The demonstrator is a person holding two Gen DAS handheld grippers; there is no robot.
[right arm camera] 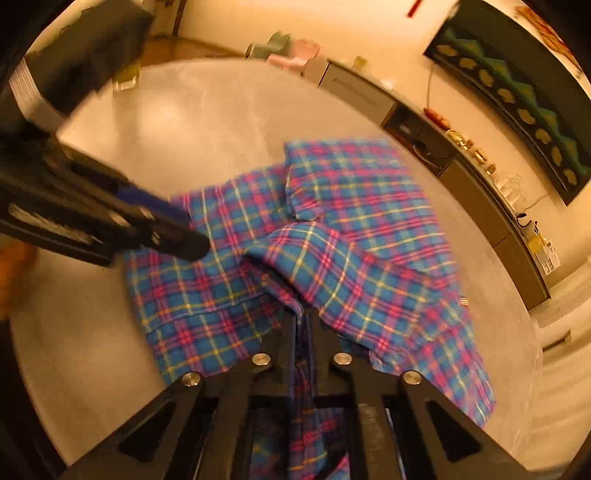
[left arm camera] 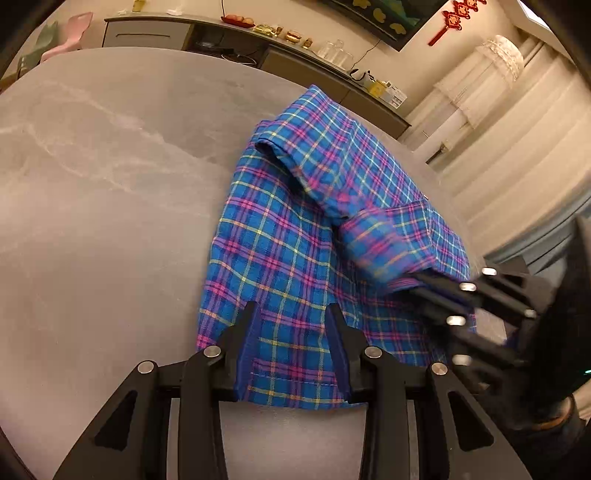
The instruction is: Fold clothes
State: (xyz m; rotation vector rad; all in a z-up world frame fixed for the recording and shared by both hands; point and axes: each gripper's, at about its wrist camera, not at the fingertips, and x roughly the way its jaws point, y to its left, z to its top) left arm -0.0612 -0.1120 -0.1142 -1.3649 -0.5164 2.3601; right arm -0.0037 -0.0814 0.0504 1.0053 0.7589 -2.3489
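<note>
Grey stone, veined with pale streaks, made up the round table (left arm camera: 92, 177) that filled most of both views. On its right half lay the blue plaid shirt (left arm camera: 280, 240), crossed with pink and yellow lines, partly folded, with one sleeve doubled over the body and the near hem reaching toward the table's edge. Behind the table a long low sideboard (left arm camera: 147, 33) ran along the wall, carrying small jars, glasses and a dish of fruit, and a dark framed picture (right arm camera: 517, 107) hung above it. The left gripper (left arm camera: 293, 314) hovered low over the shirt's near hem, its jaws spread apart with cloth showing between the blue pads and nothing pinched. The right gripper (right arm camera: 303, 317) had its jaws drawn together on a gathered fold of the shirt, raising that cloth off the table. A red knotted ornament (left arm camera: 456, 20) hung on the wall.
</note>
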